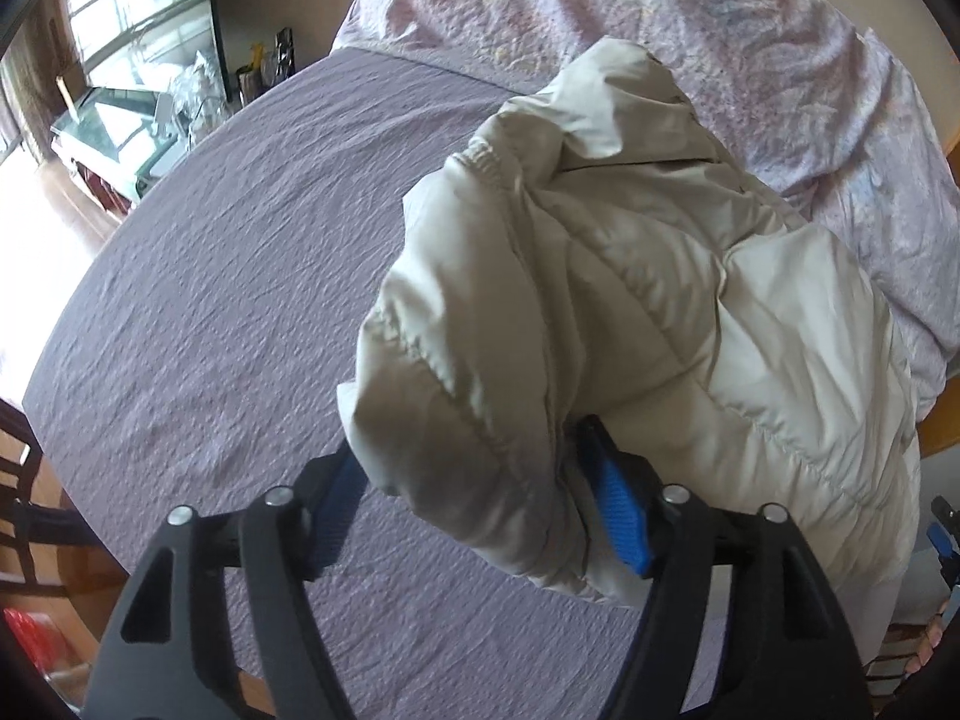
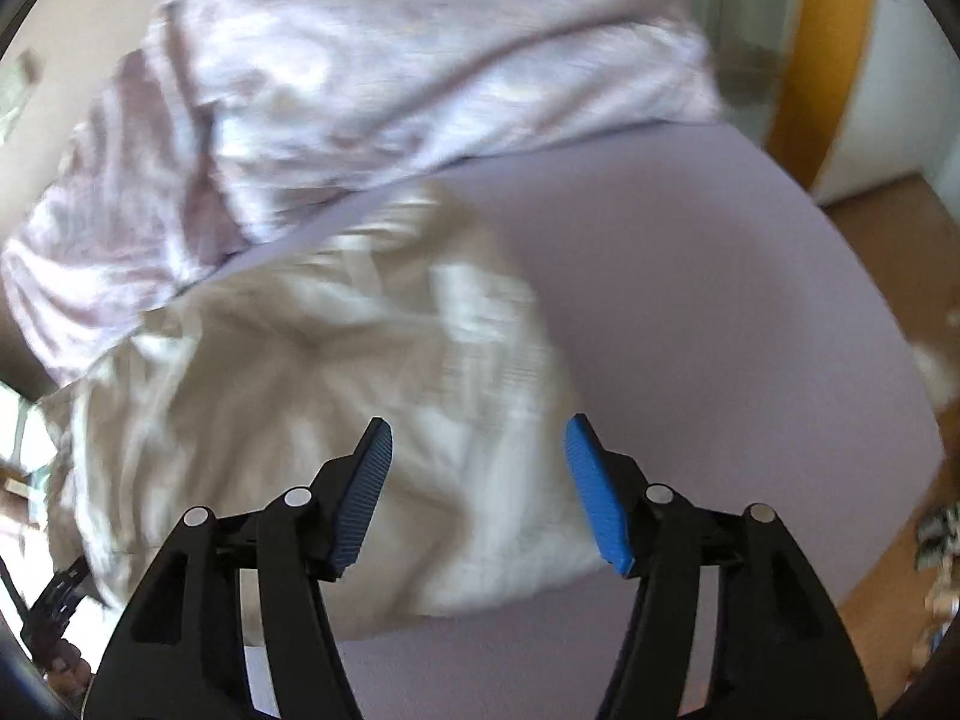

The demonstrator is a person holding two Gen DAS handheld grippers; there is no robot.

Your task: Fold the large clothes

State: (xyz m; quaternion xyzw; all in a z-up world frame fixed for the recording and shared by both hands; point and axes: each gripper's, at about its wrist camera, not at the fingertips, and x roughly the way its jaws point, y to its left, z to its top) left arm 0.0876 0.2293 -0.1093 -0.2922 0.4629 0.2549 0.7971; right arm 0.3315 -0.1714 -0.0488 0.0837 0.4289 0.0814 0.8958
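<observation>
A cream puffer jacket [image 1: 600,300] lies bunched on the lilac bed sheet [image 1: 210,300], its hood end toward the pillows. My left gripper [image 1: 474,480] is at the jacket's near edge with its jaws wide. A thick fold of the jacket sits between them and rests against the right blue pad [image 1: 621,522] without being pinched. In the blurred right wrist view, my right gripper [image 2: 477,468] hovers open above the jacket [image 2: 300,390], nothing between its pads. The sheet [image 2: 720,300] lies bare to its right.
A crumpled floral duvet [image 1: 660,30] is heaped at the head of the bed, just behind the jacket. A wooden bed frame [image 2: 822,60] and wooden floor [image 2: 870,228] border the right side. A cluttered desk [image 1: 120,120] stands by the window, and a dark chair [image 1: 18,510] at the left.
</observation>
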